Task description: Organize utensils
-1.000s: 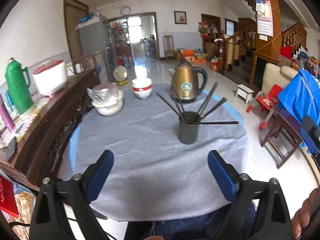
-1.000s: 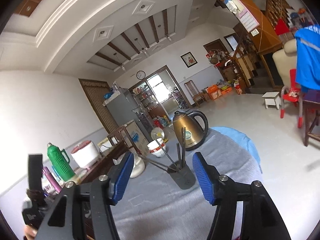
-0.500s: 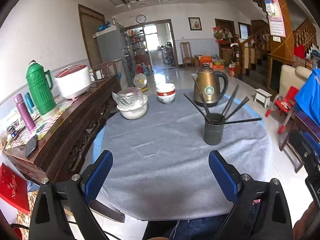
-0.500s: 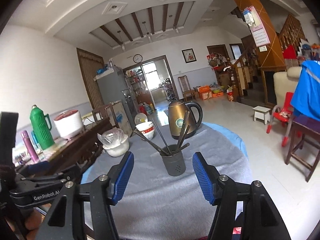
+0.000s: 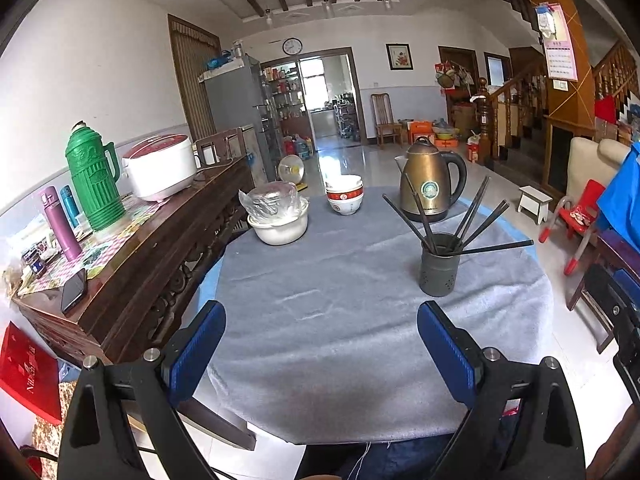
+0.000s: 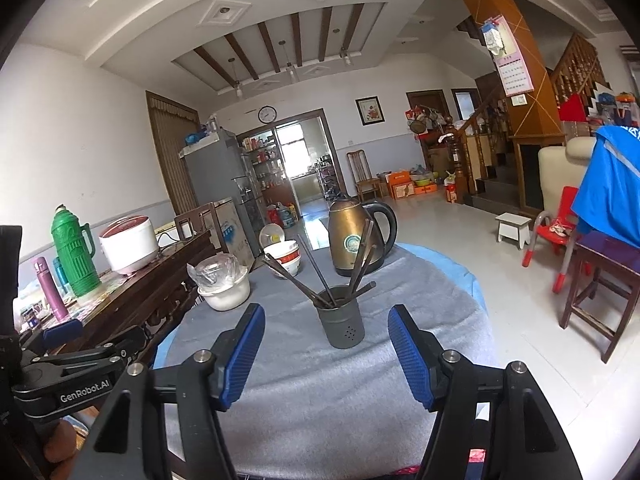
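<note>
A dark grey perforated holder [image 5: 438, 270] stands on the grey tablecloth [image 5: 320, 344], right of centre. Several dark chopsticks [image 5: 476, 210] fan out of it. My left gripper [image 5: 320, 312] hovers open over the near part of the table, well short of the holder, with nothing between its blue pads. In the right wrist view the holder [image 6: 342, 328] and its chopsticks [image 6: 362, 256] sit just beyond my right gripper [image 6: 326, 314], centred on the gap. Its jaws are opening and hold nothing. The left gripper's body [image 6: 68, 364] shows at the lower left there.
A bronze kettle [image 5: 430, 182], stacked red-and-white bowls [image 5: 345, 196] and a white bowl with plastic wrap [image 5: 280, 220] stand at the table's far side. A wooden sideboard [image 5: 160, 248] with a green thermos [image 5: 94, 178] and rice cooker flanks the left. A wooden stool [image 6: 600, 280] stands right.
Both views have swung: the left one tilted up and drew back from the table, the right one rolled upright and dipped toward the holder. The holder and chopsticks have stayed put.
</note>
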### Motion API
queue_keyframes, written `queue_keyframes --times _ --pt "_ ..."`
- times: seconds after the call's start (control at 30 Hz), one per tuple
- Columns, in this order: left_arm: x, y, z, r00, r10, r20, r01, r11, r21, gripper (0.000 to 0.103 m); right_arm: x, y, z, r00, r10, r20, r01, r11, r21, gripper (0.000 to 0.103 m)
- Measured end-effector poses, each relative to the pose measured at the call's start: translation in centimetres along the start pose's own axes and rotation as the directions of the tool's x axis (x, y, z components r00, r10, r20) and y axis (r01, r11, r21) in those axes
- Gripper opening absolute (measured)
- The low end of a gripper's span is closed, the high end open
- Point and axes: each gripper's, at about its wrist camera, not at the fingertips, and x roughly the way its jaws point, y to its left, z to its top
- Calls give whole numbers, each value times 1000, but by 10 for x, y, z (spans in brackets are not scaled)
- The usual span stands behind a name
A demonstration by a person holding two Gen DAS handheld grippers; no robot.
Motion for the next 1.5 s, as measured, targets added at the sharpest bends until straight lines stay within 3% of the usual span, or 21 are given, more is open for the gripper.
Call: queue_keyframes --times 1.5 --pt "-2 6 0 999 33 21 -33 999 -6 97 5 3 -4 1000 19 -23 -19 1000 -1 68"
